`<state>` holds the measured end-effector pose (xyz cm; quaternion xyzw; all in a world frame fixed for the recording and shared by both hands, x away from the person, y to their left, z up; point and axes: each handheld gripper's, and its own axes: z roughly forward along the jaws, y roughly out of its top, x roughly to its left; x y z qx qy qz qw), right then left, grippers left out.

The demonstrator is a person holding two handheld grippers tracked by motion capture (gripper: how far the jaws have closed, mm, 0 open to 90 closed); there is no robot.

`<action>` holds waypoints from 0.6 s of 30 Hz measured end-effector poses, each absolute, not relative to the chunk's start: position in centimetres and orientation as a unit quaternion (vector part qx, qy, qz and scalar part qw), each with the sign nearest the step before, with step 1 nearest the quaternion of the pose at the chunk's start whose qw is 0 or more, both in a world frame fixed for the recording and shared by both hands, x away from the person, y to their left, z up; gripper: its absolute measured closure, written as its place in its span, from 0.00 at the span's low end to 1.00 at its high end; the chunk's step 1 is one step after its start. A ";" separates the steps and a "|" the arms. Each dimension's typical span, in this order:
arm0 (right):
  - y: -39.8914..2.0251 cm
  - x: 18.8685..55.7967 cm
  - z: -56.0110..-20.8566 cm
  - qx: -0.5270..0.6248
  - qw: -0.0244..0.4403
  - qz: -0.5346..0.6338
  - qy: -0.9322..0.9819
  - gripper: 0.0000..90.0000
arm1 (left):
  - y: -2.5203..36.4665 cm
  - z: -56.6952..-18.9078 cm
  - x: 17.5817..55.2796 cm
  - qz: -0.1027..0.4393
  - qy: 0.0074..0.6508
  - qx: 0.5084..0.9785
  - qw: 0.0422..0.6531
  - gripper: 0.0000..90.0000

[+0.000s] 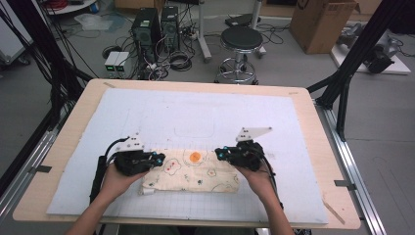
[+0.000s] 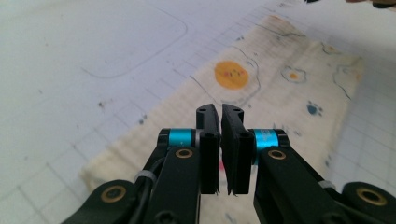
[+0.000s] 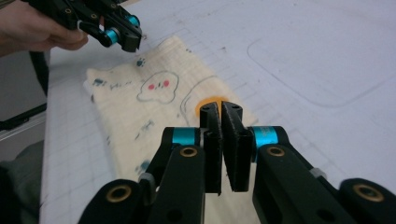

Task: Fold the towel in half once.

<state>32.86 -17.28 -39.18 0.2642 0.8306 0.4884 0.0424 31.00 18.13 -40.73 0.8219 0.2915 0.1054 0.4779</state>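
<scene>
A cream cloth [image 1: 195, 172] printed with an orange sun and small cartoon shapes lies folded flat on the white grid mat [image 1: 195, 112], near the front. My left gripper [image 1: 161, 157] hovers over the cloth's left end and my right gripper [image 1: 219, 153] over its right end, their tips pointing toward each other. In the left gripper view the jaws [image 2: 220, 112] are shut with nothing between them, above the cloth [image 2: 280, 79]. The right gripper's jaws [image 3: 220, 109] are likewise shut and empty over the cloth [image 3: 135, 107], with the left gripper [image 3: 133, 42] beyond.
The mat covers most of a wooden table [image 1: 73, 117], and a rounded rectangle outline [image 1: 195, 128] is drawn on it behind the cloth. Beyond the table stand a black stool [image 1: 241, 39], computer towers [image 1: 147, 24] and a cardboard box [image 1: 320, 22]. Black frame posts flank both sides.
</scene>
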 end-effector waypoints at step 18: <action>-10.9 37.6 -43.8 0.291 0.022 0.387 0.875 0.99 | 15.0 -44.1 35.7 0.103 0.348 0.840 0.404 0.99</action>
